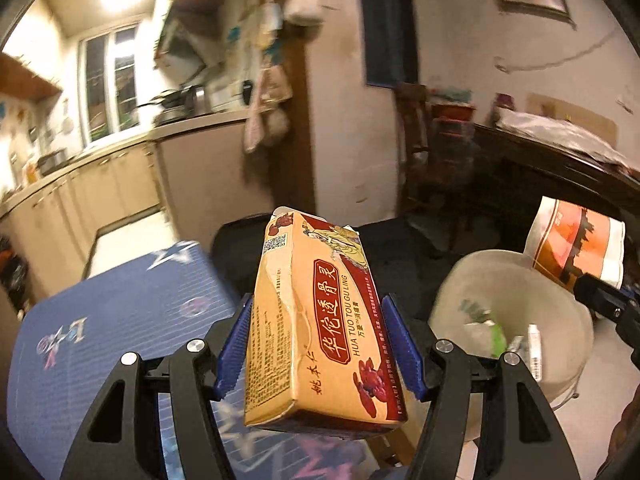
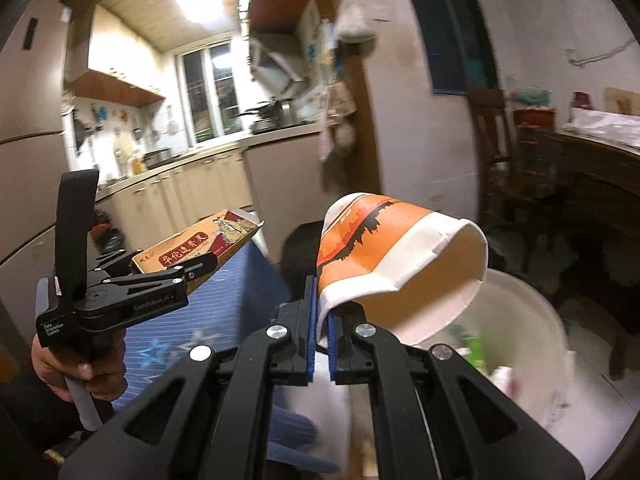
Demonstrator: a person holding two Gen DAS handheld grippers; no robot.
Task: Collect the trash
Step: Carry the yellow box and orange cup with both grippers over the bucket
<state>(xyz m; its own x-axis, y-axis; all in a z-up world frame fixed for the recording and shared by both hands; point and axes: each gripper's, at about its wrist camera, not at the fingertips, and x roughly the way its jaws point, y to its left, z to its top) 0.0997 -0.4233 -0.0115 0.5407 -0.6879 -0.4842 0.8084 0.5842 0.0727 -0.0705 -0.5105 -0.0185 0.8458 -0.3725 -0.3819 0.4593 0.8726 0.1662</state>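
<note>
Left claw point(image 1: 316, 344) clamps a box point(image 1: 316, 320), right claw point(image 2: 322, 344) pinches a crushed cup point(image 2: 396, 264) by its rim near the bin point(image 1: 560, 300); that thin pinch risks a slip.

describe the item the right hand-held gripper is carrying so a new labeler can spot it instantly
Start at the white trash bin on the floor, beside the blue star-patterned surface. Just above its rim, the right hand-held gripper pinches a crushed paper cup by its edge. Unlike the yellow-and-red box in the left hand-held gripper, it is orange and white, with an open white mouth.
</note>
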